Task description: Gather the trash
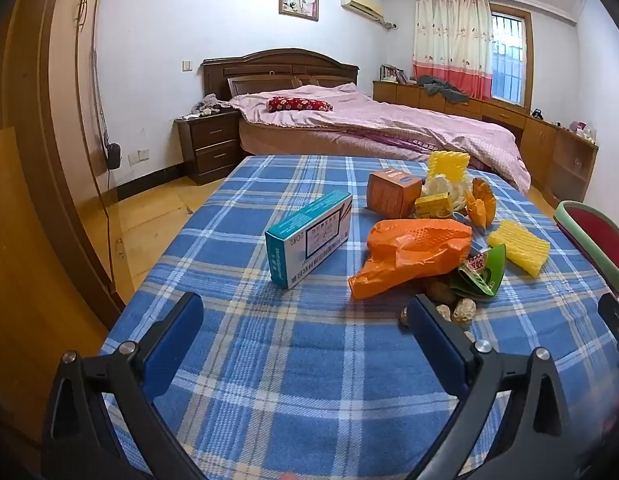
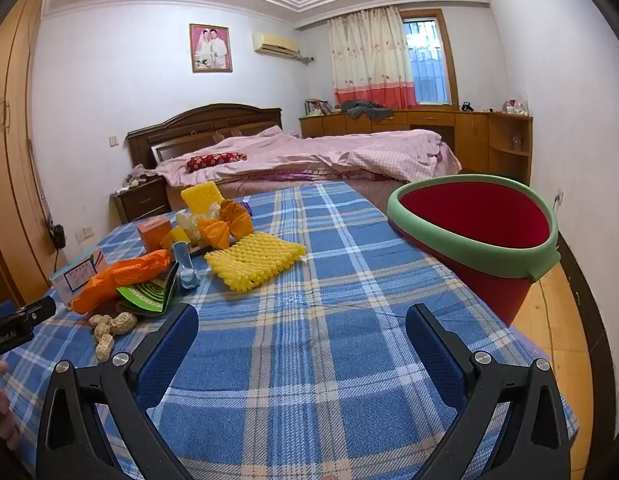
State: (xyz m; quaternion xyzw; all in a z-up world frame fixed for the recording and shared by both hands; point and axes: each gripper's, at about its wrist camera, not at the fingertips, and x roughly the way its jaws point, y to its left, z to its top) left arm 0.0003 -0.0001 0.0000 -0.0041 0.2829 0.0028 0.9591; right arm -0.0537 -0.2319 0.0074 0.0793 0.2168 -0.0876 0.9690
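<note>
Your bin [image 2: 545, 248] overhangs the table's [image 2: 309, 360] right edge; bump it and it may tip. The trash lies left of it: foam [image 2: 255, 260], bag [image 1: 413, 252], box [image 1: 309, 236], peanuts [image 2: 109, 330], which roll if nudged. Both your left gripper [image 1: 307, 320] and right gripper [image 2: 301, 330] gape, empty.

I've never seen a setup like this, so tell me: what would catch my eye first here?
Probably the bright heap of trash on the blue plaid tablecloth: an orange plastic bag, yellow foam fruit netting, a teal box and peanuts at the near edge. Next, the red bin with a green rim at the table's right side. Both open grippers, left and right, hold nothing.
</note>
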